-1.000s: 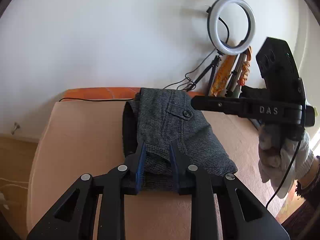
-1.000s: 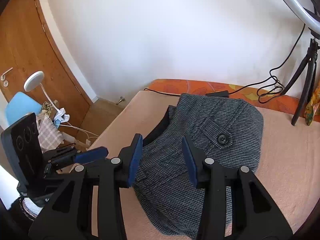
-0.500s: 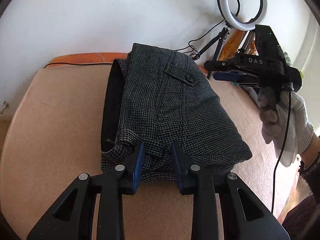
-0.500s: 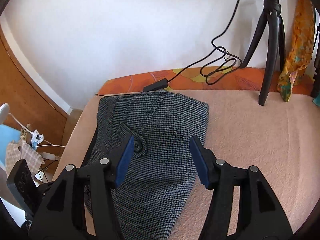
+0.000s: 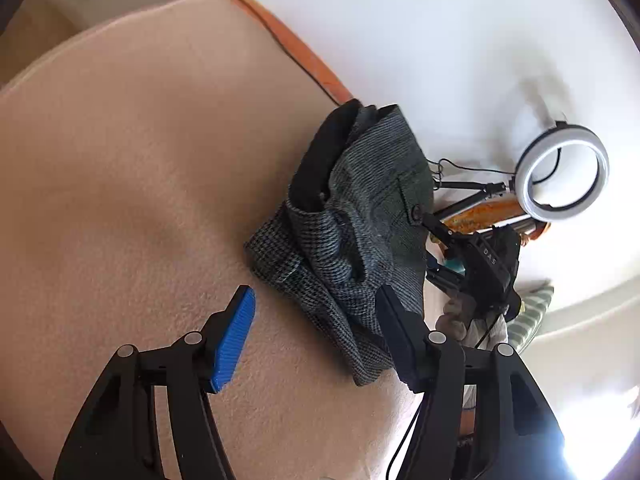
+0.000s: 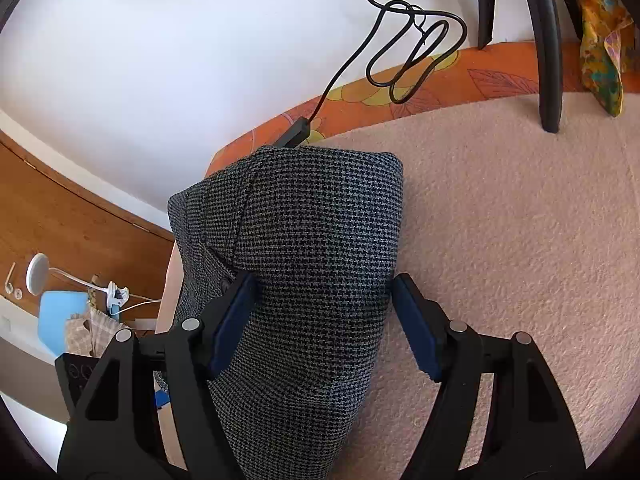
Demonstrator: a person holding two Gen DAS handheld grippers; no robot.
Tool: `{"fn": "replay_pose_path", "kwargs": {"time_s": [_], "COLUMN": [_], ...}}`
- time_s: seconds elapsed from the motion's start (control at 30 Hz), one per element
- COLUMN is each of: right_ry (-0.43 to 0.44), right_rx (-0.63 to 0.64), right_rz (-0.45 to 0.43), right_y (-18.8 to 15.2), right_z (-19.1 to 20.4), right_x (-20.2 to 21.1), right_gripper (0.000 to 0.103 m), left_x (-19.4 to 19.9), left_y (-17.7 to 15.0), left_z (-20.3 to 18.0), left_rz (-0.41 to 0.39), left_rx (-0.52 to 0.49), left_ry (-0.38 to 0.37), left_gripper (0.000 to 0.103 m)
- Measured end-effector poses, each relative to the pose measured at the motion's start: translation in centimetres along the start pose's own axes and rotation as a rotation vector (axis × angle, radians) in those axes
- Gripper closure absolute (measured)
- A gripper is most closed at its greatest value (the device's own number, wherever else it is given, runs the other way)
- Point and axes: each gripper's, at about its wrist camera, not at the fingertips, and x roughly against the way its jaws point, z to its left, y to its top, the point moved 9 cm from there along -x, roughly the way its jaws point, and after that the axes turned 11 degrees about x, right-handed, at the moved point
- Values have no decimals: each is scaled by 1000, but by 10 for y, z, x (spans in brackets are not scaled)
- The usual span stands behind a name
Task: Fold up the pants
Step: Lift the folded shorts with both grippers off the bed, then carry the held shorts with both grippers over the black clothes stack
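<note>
The left gripper (image 5: 316,320) has let go of the pants (image 5: 352,232), jaws spread wide. The right gripper (image 6: 320,312) straddles the folded bundle, jaws spread, tilted down over it.

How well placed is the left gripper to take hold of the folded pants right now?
Probably well: the left gripper is open, the folded houndstooth pants lie just ahead on the bed cover, their near corner between its fingers, with nothing blocking.

The grey houndstooth pants (image 5: 360,216) lie folded into a thick bundle on the peach blanket (image 5: 140,160), button pocket up, black lining showing.
</note>
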Motion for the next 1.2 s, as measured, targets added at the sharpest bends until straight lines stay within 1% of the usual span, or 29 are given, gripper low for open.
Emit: {"fn": "replay_pose_path", "kwargs": {"time_s": [0.03, 0.07, 0.13, 0.23, 0.3, 0.37, 0.4, 0.43, 0.5, 0.53, 0.63, 0.7, 0.73, 0.77, 0.8, 0.87, 0.9, 0.97, 1.07, 1.2], "right_ry": [11, 23, 44, 68, 82, 107, 120, 129, 135, 134, 122, 98, 90, 83, 75, 64, 59, 46, 8, -25], "right_rx": [-7, -14, -30, -46, -56, -76, -84, -90, -94, -92, -101, -101, -95, -89, -84, -76, -70, -48, 12, 82], "right_rz": [0, -1, -1, -6, -16, -33, -43, -52, -65, -68, -80, -77, -76, -74, -73, -74, -75, -82, -97, -123], "right_y": [-1, -1, -1, 0, 3, 7, 10, 12, 17, 19, 22, 22, 22, 21, 20, 23, 23, 24, 27, 32], "right_z": [-1, -1, -3, -4, -4, -3, -2, -1, 1, 2, 4, 5, 6, 7, 8, 9, 10, 14, 27, 47], "right_x": [-1, -2, -4, -8, -11, -14, -16, -19, -23, -25, -29, -32, -31, -30, -30, -31, -30, -25, -17, 1], "right_gripper": [30, 30, 30, 30, 29, 22, 20, 18, 18, 18, 19, 27, 35, 40, 43, 55, 57, 67, 76, 79], "left_x": [-4, -6, -10, -16, -21, -25, -26, -26, -30, -33, -33, -33, -33, -34, -37, -38, -38, -35, -28, -18], "left_y": [-1, -2, 0, 0, 2, 5, 5, 6, 8, 10, 19, 25, 28, 30, 32, 33, 33, 31, 28, 21], "left_z": [4, 6, 6, -1, -7, -10, -11, -13, -20, -22, -19, -20, -21, -19, -16, -10, -11, -14, -28, -43], "left_rz": [13, 18, -10, -29, -45, -65, -73, -84, -94, -102, -138, -154, -165, -171, -167, -173, -176, -184, -204, -214], "left_rx": [40, 57, 39, 53, 44, 57, 67, 62, 13, 5, 73, 87, 75, 70, 75, 84, 69, 14, -51, -133], "left_ry": [-3, -6, 10, -24, -23, -35, -46, -49, -38, -31, -93, -105, -104, -92, -80, -78, -75, -59, -52, -56], "left_gripper": [41, 41, 41, 41, 41, 38, 37, 36, 35, 35, 34, 34, 35, 42, 56, 66, 69, 75, 80, 82]}}
